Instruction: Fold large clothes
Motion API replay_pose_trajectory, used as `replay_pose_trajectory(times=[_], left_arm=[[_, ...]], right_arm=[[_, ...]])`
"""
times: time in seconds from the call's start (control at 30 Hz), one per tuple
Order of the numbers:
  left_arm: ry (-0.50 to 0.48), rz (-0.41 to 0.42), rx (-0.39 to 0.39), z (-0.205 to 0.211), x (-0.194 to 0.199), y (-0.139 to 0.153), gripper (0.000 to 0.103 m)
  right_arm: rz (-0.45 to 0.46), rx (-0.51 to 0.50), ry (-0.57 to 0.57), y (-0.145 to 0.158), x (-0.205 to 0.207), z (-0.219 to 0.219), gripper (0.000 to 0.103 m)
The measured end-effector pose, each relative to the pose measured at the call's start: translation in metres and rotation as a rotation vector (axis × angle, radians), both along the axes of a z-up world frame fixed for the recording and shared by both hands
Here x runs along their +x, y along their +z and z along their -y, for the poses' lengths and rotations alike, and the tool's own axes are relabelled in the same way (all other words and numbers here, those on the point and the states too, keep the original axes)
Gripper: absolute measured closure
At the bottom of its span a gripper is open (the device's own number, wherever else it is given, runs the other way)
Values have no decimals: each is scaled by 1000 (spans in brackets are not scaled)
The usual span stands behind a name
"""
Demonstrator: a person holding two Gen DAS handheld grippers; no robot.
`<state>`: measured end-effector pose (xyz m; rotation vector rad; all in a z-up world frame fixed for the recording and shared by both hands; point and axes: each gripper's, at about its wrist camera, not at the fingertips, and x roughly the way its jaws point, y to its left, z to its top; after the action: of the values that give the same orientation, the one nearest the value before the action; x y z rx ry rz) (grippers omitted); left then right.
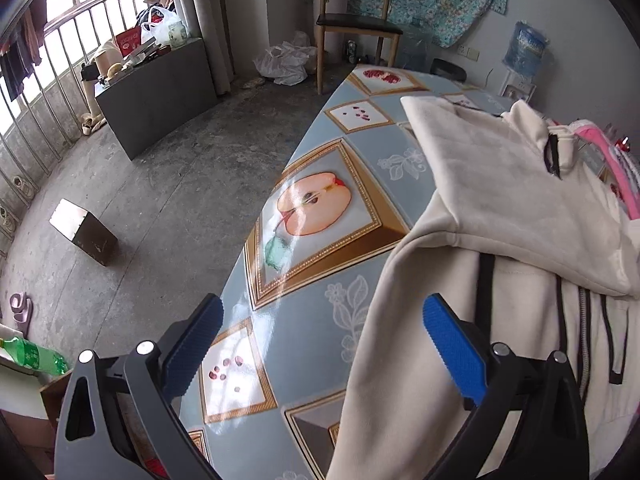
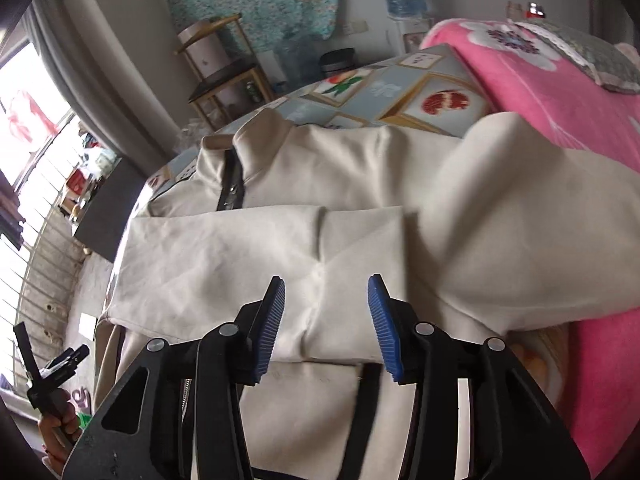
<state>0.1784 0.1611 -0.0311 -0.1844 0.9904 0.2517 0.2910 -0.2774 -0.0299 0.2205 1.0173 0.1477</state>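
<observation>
A cream zip-up jacket (image 1: 500, 208) with black trim lies on the fruit-patterned table (image 1: 320, 216). One sleeve is folded across its chest, as the right wrist view (image 2: 248, 248) shows. My left gripper (image 1: 320, 320) is open and empty above the table, at the jacket's left edge. My right gripper (image 2: 326, 300) is open and empty just above the folded sleeve. The left gripper also shows small at the lower left of the right wrist view (image 2: 52, 368), held in a hand.
A pink flowered blanket (image 2: 540, 80) lies on the table right of the jacket. A wooden chair (image 1: 356, 20) stands at the table's far end. On the concrete floor stand a dark cabinet (image 1: 156, 96) and a small box (image 1: 84, 230).
</observation>
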Motion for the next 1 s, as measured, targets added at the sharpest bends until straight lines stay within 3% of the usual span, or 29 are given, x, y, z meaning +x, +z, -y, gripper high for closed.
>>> replay_pose_trajectory(times=[0.1, 0.23, 0.27, 0.3, 0.37, 0.47, 0.6, 0.7, 0.8, 1.0], left_arm=[[-55, 57, -39, 13, -2, 20, 5], [-151, 86, 1, 44, 25, 35, 5], [-174, 87, 6, 54, 34, 36, 5], [-194, 89, 8, 62, 44, 37, 5], [-241, 89, -1, 81, 68, 32, 5], [-287, 61, 11, 109, 100, 15, 5], [-313, 30, 39, 128, 118, -11, 5], [-311, -18, 55, 131, 125, -32, 5], [-313, -15, 78, 133, 123, -39, 5], [-314, -10, 63, 130, 124, -40, 5]], right_arm=[[-108, -5, 2, -37, 12, -7, 57], [-85, 28, -24, -18, -6, 2, 57], [-64, 53, -40, -7, -15, 13, 55], [-42, 68, -65, 4, -23, 26, 45], [5, 67, -153, 27, -43, 65, 36], [29, 72, -348, 52, -74, 147, 36], [25, 127, -647, 60, -120, 267, 36], [-1, 164, -796, 50, -139, 334, 36], [-38, 216, -909, 31, -145, 385, 37], [-56, 362, -1034, -11, -138, 429, 51]])
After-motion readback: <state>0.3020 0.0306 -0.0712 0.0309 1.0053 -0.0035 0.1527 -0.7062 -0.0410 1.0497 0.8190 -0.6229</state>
